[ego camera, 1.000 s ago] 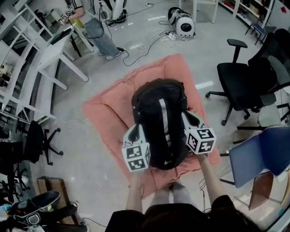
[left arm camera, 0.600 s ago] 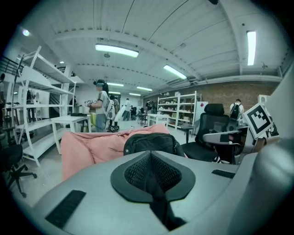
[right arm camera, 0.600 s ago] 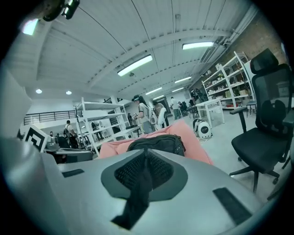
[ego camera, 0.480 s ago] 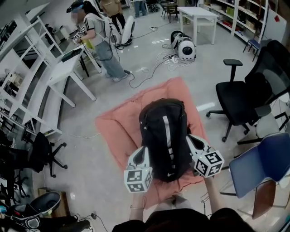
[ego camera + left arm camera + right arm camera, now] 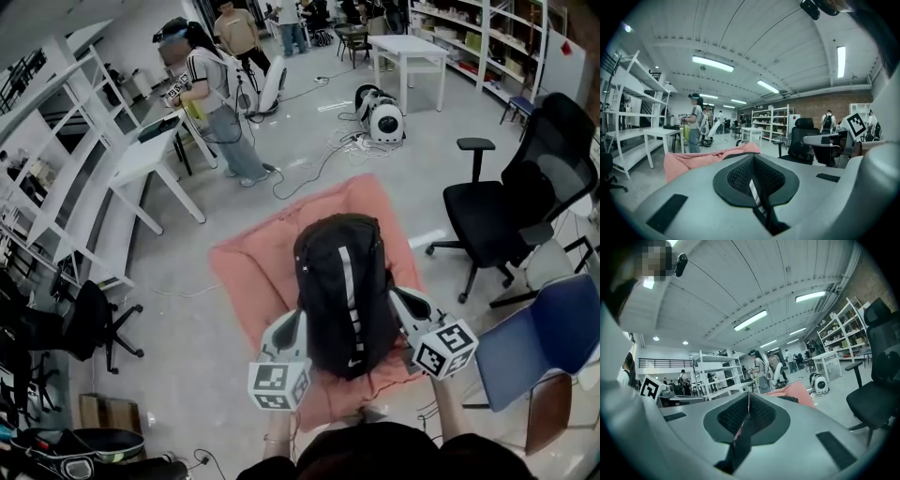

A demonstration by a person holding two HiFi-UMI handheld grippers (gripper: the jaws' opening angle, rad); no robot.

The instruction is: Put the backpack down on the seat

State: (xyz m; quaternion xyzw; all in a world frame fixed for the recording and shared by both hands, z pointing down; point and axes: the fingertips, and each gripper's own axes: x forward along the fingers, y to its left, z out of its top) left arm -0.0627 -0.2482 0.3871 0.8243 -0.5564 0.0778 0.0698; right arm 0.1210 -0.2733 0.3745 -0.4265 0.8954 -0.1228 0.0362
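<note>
Black backpack [image 5: 342, 281] gripped by left gripper [image 5: 298, 323] and right gripper [image 5: 398, 305] over pink mat [image 5: 253, 272].

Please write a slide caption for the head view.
The left gripper and right gripper hold a black backpack over a pink floor cushion.

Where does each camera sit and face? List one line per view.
Head view: on the person's head, looking steeply down at the backpack over the pink cushion; forearms, left tool, right tool show.
Left gripper view: on the left tool, facing across the room; jaws shut on a strap.
Right gripper view: on the right tool, likewise.
All share the pink cushion.
</note>
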